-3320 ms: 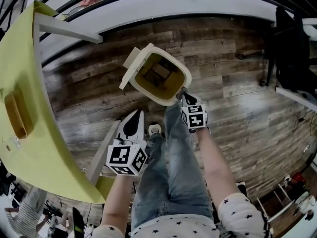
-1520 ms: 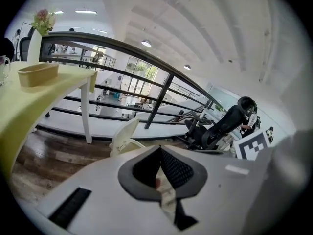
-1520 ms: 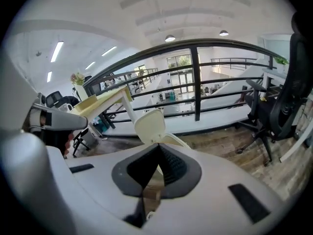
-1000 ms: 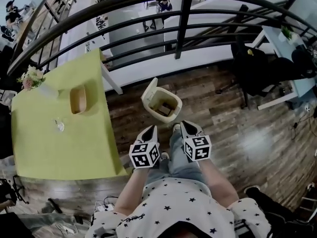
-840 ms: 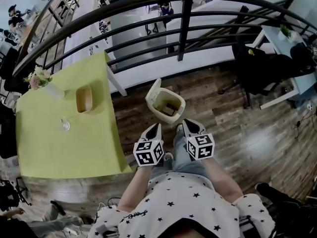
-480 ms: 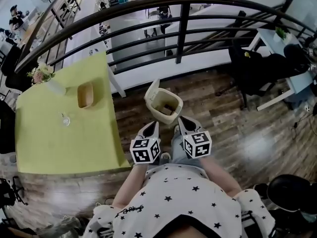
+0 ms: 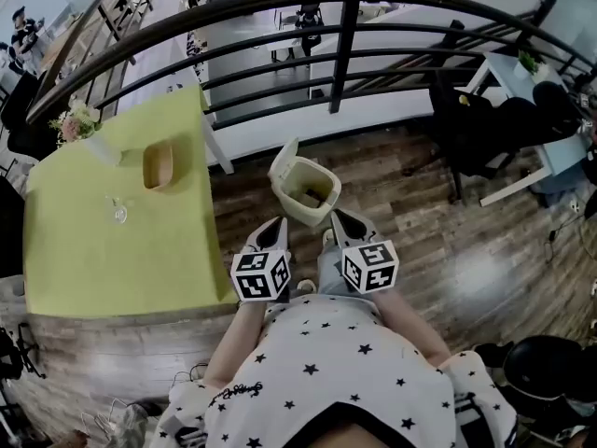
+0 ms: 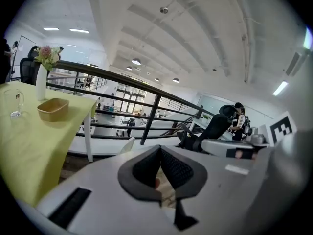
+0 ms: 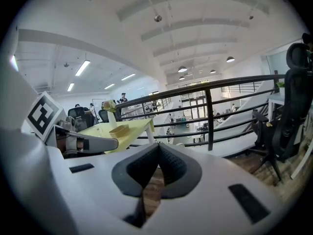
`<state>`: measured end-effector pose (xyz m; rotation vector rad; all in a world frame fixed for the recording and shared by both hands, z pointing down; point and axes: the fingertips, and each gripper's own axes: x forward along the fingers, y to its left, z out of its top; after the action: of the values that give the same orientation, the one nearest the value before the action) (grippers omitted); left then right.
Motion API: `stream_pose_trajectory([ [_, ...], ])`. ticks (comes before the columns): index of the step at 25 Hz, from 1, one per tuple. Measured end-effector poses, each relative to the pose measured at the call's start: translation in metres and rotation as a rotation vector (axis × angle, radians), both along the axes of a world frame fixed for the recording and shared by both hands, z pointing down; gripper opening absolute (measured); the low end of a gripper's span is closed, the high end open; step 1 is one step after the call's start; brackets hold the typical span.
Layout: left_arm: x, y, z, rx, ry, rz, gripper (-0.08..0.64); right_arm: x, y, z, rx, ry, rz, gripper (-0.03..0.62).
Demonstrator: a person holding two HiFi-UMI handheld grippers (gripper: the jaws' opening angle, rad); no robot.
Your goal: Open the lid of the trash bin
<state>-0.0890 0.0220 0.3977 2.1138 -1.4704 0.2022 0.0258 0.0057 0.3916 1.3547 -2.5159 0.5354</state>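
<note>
The cream trash bin [image 7: 305, 192] stands on the wooden floor in front of the person, its lid [image 7: 283, 155] tipped up at the left and some rubbish visible inside. In the head view both grippers are held near the person's waist, short of the bin and touching nothing. My left gripper [image 7: 273, 226] points toward the bin's near left side, and my right gripper [image 7: 337, 218] toward its near right side. In the left gripper view the left gripper [image 8: 159, 149] has its pads meeting with nothing between them, and the lid [image 8: 127, 144] peeks above it. In its own view the right gripper [image 9: 159, 145] is likewise shut and empty.
A yellow-green table [image 7: 112, 250] at the left carries a wooden bowl [image 7: 158, 165], a glass [image 7: 118, 214] and a vase of flowers [image 7: 82, 121]. A black railing [image 7: 345, 35] runs behind the bin. A dark office chair [image 7: 471, 124] and a white desk [image 7: 536, 171] stand at the right.
The person has stood up and the right gripper has drawn back from the bin's rim. Over the last second both grippers stay near the waist, and the view has only shifted slightly.
</note>
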Motion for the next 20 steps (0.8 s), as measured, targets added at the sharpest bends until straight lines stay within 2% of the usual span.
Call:
stream_pose_trajectory([
  [6,-0.001,-0.002,-0.002,0.009,0.01,-0.003,0.012,-0.004,0.0,0.002,-0.01,0.025,-0.026,-0.006],
  [20,-0.006,-0.004,0.002,-0.003,0.026,-0.004,0.012,-0.013,-0.005,-0.009,0.019,0.007,-0.019,-0.006],
])
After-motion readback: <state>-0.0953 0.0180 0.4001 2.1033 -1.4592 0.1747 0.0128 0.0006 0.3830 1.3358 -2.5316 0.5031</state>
